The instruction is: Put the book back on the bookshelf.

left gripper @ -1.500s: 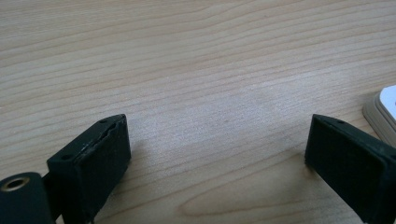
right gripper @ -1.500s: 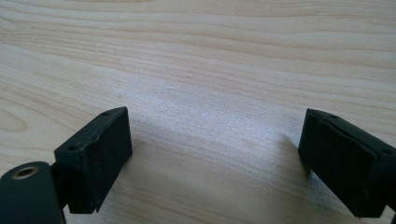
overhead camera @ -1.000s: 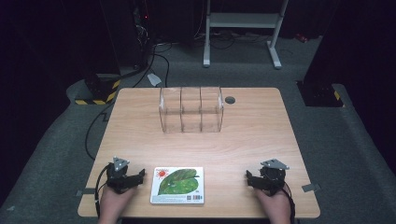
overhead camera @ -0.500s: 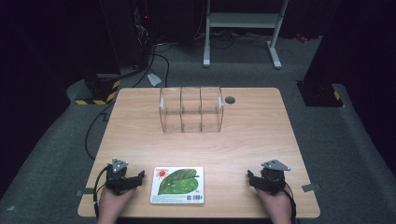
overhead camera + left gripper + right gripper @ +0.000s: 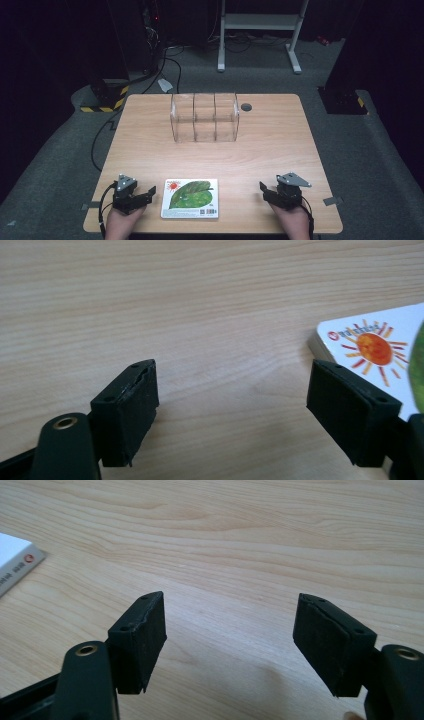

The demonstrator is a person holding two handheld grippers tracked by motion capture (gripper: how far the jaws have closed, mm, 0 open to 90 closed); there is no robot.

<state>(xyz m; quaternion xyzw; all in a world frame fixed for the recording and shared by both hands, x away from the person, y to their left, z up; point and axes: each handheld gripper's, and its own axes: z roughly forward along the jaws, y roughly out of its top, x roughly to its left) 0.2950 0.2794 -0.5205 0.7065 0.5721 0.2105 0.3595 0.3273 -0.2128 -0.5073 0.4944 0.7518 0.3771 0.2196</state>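
A picture book with a green leaf and an orange sun on its white cover lies flat near the table's front edge. To its left my left gripper rests on the table with its fingers aimed at the book. In the left gripper view the left gripper is open over bare wood, with the book's corner just beyond its right jaw. My right gripper sits at the front right and points left. Up close the right gripper is open too, the book far left. Both pairs of jaws have just been closing, with nothing between them.
A clear plastic organiser with three compartments stands at the table's far middle. A dark round grommet lies beside it. The wooden table is bare between organiser and book. Cables and a black-and-yellow striped block lie on the floor behind.
Both hands and the book stay where they were. The jaws of each gripper look slightly narrower than before.
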